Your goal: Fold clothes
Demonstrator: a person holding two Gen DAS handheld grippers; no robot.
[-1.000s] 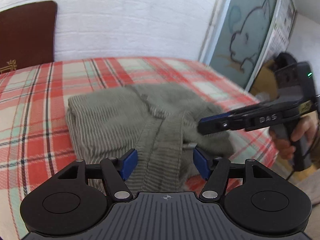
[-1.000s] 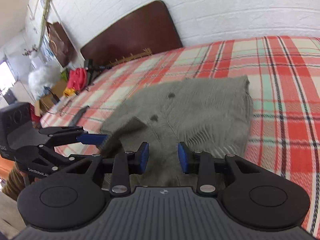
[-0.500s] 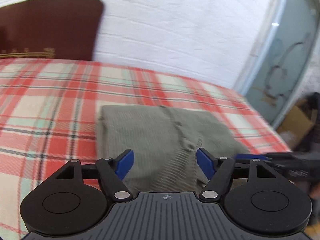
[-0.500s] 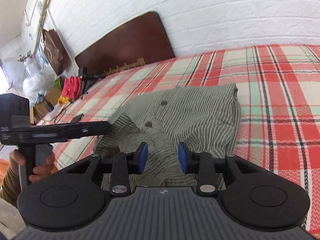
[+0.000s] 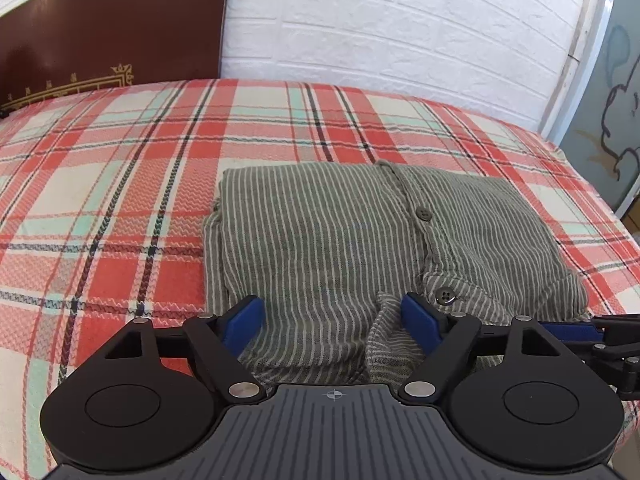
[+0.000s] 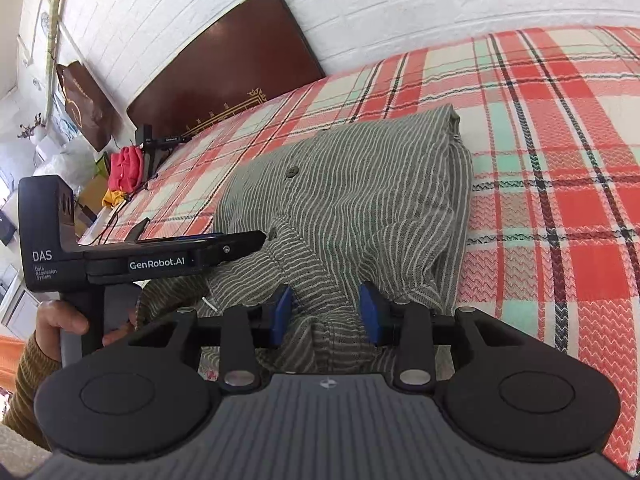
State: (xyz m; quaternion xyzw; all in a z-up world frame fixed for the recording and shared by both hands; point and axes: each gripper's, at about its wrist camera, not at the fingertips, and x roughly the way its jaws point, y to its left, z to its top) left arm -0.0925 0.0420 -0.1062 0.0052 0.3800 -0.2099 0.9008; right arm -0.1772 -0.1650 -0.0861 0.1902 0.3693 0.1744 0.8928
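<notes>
So the striped shirt (image 5: 332, 240) is folded up on the plaid bedspread (image 5: 120, 184). Left gripper (image 5: 333, 318) is wide apart and opening, fabric sitting loose between the pads. Right gripper (image 6: 326, 312) is about half open over the shirt's near edge, not pinching anything.

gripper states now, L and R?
Left tongs: opening, wide over the striped shirt, not gripping.
Right tongs: open, shirt fabric between pads, not pinched.
</notes>
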